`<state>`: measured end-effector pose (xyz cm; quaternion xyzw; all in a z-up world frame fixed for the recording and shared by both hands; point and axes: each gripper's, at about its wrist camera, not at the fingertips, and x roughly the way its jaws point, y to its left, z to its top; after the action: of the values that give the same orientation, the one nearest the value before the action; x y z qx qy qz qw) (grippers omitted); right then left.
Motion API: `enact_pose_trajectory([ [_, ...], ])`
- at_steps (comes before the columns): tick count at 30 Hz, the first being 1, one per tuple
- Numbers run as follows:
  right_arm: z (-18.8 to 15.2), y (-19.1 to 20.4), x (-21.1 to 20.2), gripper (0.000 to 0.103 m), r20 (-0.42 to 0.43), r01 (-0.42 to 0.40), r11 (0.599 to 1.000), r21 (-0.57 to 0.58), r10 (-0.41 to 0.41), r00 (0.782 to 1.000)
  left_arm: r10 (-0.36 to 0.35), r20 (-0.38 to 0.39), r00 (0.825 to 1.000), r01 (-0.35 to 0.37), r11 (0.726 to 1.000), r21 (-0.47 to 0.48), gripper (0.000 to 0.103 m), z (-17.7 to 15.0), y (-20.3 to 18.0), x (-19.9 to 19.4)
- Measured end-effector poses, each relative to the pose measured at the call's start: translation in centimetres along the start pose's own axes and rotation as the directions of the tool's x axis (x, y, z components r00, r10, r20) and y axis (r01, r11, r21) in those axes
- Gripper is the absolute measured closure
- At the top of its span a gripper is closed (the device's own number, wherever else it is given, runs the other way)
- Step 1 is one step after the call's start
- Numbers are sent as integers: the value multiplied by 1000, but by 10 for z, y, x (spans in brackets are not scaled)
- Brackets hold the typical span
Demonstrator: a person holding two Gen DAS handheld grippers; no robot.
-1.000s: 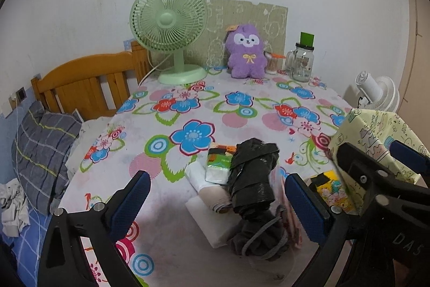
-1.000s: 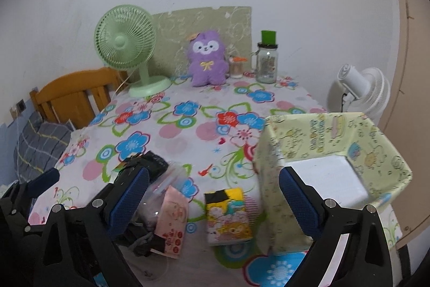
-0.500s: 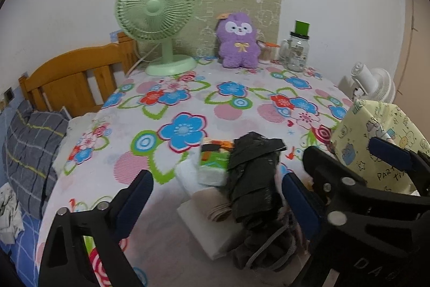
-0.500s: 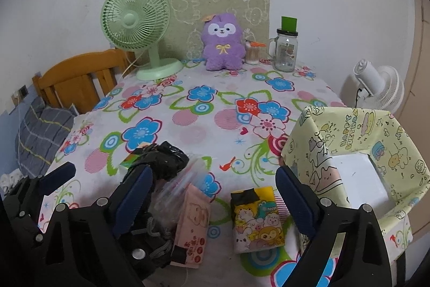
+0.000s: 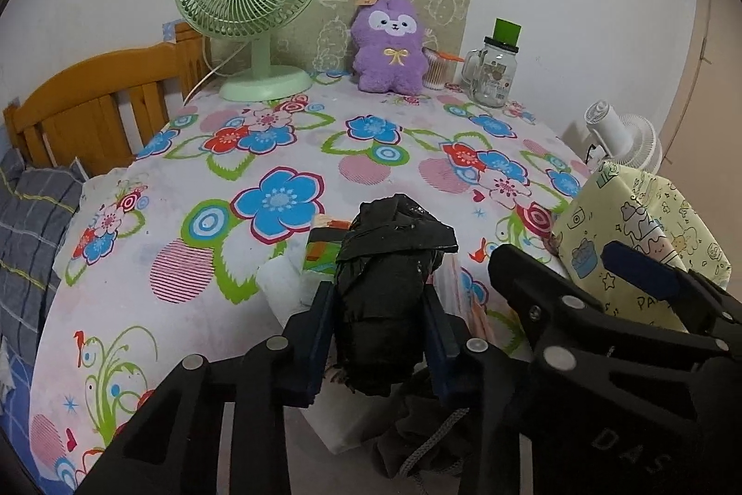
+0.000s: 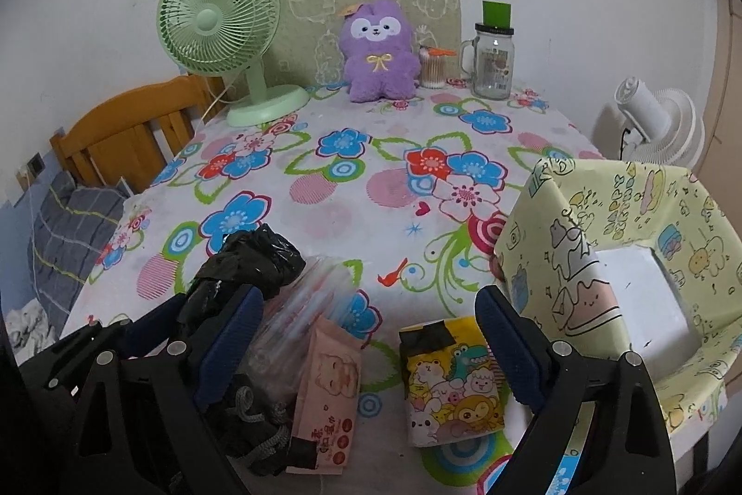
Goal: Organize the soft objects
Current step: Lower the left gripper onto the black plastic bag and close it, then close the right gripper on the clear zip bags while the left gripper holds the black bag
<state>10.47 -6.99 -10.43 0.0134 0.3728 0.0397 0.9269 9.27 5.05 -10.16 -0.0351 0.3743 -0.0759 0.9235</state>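
Black plastic bundle (image 5: 387,291) pinched between left gripper (image 5: 378,337) fingers at table's (image 5: 195,216) near edge. Right gripper (image 6: 371,346) spread wide above cartoon tissue pack (image 6: 452,383). Yellow fabric bin (image 6: 617,244) at right edge. Purple plush (image 6: 378,52) at far edge.

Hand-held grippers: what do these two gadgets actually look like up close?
Both are matte black plastic frames with silver rivets at the joints. Each has two fingers faced with dark blue ribbed pads. The right hand-held gripper, seen from the left camera, carries faint embossed letters on its body, seemingly "DAS". No cables or sleeves show. The left hand-held gripper matches it.
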Motion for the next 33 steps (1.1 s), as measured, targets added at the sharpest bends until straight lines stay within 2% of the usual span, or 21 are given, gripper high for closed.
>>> enact_pose_trajectory([
  [9,4,3,8,14,-24,-25,999,29,25,999,76,24,997,-76,997,-26,69,4,19,-4],
  [15,4,11,28,20,-96,-70,996,48,75,993,94,6,996,-94,995,-25,69,1,26,5],
  [24,0,22,54,34,-181,-80,996,42,86,980,83,-33,996,-84,996,-24,70,-5,28,19],
  [30,-4,28,65,49,-216,-113,992,49,121,969,84,-52,995,-85,996,-22,70,-7,29,25],
  [33,-3,31,65,57,-207,-109,993,40,115,971,82,-53,995,-83,996,-22,70,-7,29,26],
])
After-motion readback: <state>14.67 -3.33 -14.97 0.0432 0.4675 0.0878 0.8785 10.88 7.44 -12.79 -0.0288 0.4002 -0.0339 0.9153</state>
